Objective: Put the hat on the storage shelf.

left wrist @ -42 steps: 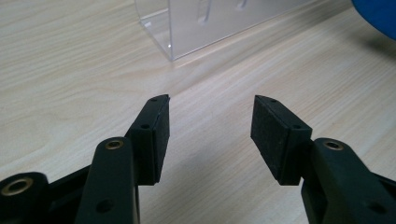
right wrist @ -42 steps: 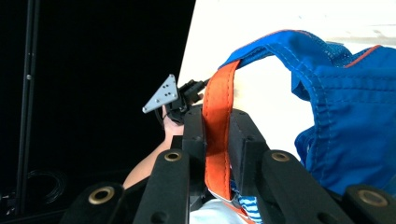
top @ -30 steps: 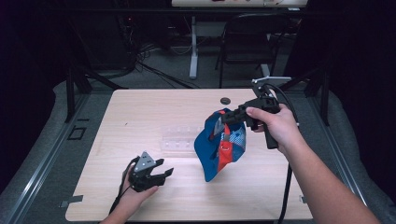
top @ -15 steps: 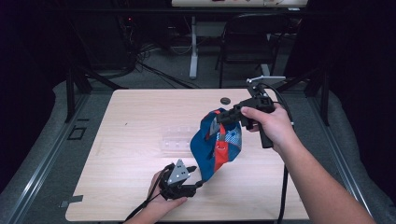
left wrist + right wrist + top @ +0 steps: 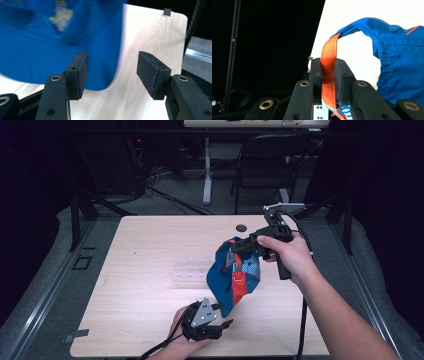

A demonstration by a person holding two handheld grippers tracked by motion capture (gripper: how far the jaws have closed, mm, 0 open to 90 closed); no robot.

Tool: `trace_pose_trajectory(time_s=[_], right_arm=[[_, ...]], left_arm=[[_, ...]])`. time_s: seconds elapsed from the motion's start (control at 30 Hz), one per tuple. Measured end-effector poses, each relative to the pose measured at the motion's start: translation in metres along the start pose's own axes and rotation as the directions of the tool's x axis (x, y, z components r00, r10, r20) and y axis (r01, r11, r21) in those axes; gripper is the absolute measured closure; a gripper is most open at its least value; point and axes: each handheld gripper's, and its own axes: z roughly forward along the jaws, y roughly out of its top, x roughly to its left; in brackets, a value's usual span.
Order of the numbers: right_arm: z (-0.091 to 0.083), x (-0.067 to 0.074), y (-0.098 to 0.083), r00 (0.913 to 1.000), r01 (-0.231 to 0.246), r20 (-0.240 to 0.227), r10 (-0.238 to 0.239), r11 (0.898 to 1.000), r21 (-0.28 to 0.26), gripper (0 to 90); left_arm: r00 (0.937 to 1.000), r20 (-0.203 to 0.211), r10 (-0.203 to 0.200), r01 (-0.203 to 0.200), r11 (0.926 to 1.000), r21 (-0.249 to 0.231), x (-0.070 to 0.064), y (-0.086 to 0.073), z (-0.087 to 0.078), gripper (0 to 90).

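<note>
The right gripper (image 5: pixel 239 246) clamps the orange strap (image 5: pixel 328 75) of a blue cap (image 5: pixel 235 275), which hangs above the table (image 5: pixel 140 270). The left gripper (image 5: pixel 112 72) is wide, its jaws just beside the cap's edge. A clear tray (image 5: pixel 190 270) lies behind.

hanging cap (image 5: pixel 235 277) — blocks centre, left tabletop (image 5: pixel 140 270) open

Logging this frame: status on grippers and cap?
Right gripper shut on orange strap, cap hanging. Left gripper open at its lower edge. Nothing between.
</note>
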Motion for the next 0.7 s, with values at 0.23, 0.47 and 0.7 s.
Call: trace_pose_trajectory(time_s=[0.23,0.47,0.7], right_arm=[[-0.001,0.002,-0.002,1.0000,0.002,0.004,-0.002,1.000,-0.001,78.4],[-0.001,0.004,-0.002,1.0000,0.007,0.001,-0.007,1.000,0.003,78.3],[-0.002,0.002,-0.002,1.0000,0.003,0.006,-0.003,1.000,0.002,78.3]], left_arm=[[0.9988,-0.050,0.005,-0.005,1.0000,0.007,0.001,0.001,0.004,45.6],[0.9935,-0.113,-0.014,0.016,0.9996,0.023,0.007,0.002,0.003,64.4],[0.9932,-0.113,-0.026,0.031,0.9987,0.042,0.015,-0.004,-0.007,80.6]])
